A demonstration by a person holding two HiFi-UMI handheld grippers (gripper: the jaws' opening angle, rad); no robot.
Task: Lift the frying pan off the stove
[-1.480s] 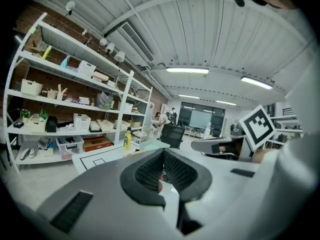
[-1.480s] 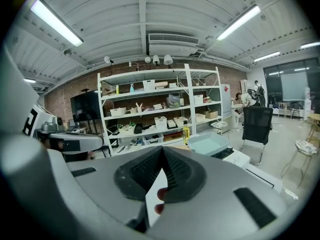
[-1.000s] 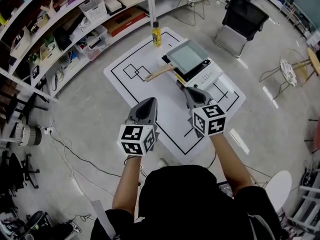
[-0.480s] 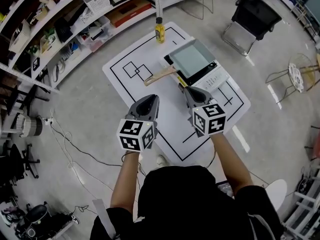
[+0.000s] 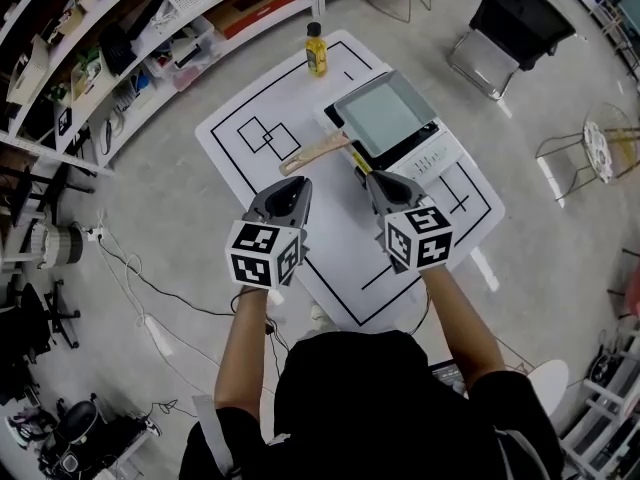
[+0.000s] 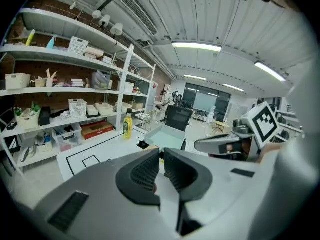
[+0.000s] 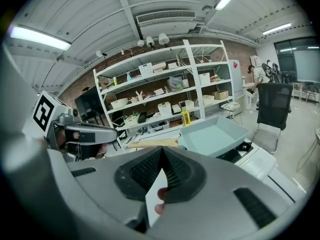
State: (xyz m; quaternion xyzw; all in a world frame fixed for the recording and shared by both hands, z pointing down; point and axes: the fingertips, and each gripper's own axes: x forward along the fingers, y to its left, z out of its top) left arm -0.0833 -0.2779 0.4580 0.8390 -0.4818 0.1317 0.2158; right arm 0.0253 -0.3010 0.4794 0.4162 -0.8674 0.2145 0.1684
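Observation:
A square grey-green frying pan [image 5: 385, 115] with a wooden handle [image 5: 314, 153] sits on a white and black tabletop stove [image 5: 432, 154]. The handle points left, toward my grippers. My left gripper [image 5: 302, 181] is shut and empty, its tip just short of the handle's end. My right gripper [image 5: 372, 176] is also shut and empty, close to where the handle meets the pan. In the left gripper view the pan [image 6: 167, 136] lies beyond the shut left gripper [image 6: 161, 151]. From the right gripper [image 7: 161, 150] the pan [image 7: 212, 134] and handle [image 7: 152, 143] are straight ahead.
The stove stands on a white table [image 5: 240, 158] marked with black lines. A yellow bottle [image 5: 316, 50] stands at its far edge. Shelves [image 5: 120, 38] full of boxes run along the left. A black chair [image 5: 515, 23] and a round stool [image 5: 600, 138] stand to the right.
Both grippers have drawn closer to the pan's handle, the left one moving forward and a little left. The pan and stove have not moved. Both jaws stay shut.

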